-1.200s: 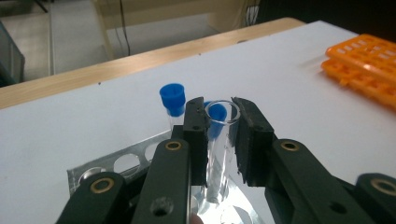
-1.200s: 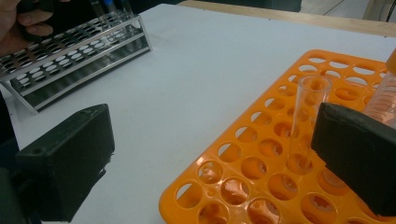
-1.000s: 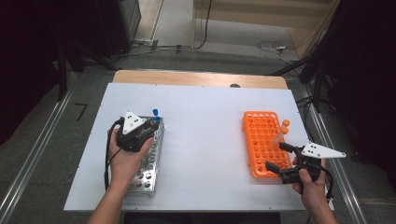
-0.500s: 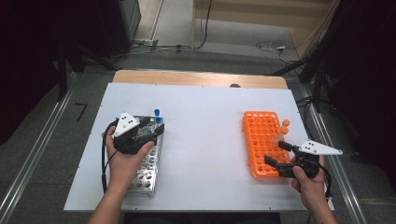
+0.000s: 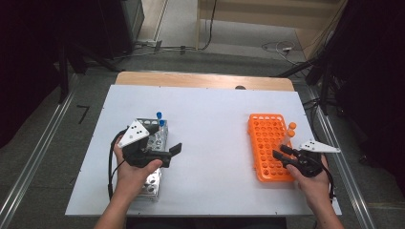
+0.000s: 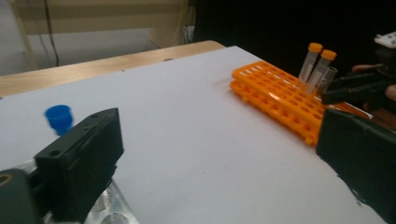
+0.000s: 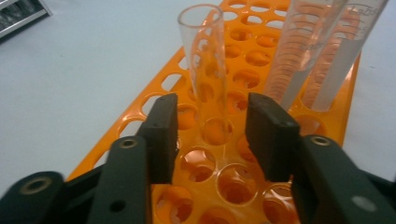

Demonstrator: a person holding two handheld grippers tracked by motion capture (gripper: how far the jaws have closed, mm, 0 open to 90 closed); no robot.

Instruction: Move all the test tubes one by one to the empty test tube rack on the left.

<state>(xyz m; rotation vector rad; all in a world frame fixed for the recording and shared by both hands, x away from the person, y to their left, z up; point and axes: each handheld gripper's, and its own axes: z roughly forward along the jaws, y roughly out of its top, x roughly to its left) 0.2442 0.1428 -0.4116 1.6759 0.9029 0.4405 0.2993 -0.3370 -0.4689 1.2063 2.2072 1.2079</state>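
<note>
Right gripper (image 7: pixel 212 135) has just been closing; its jaws now stand narrowed to either side of an uncapped clear tube (image 7: pixel 208 70) that sits upright in the orange rack (image 7: pixel 154 100), directly ahead between the pads, with a sliver of gap still visible on each side, so not yet pinched. Two orange-capped tubes (image 5: pixel 290 130) stand just beyond and to its right. Judged: the tube is light, rigid, smooth-walled, likely slippery and crushable if squeezed hard; best taken on the bare wall above the rack top, below the open rim, and lifted straight up. Left gripper (image 5: pixel 165 155) has just been opening; jaws spread wide, nothing between them, hovering beside the metal rack (image 5: pixel 152 183) with its blue-capped tubes (image 5: pixel 159 116). White table (image 5: pixel 215 119) is flat and matte; dark room, cables on the floor behind.
</note>
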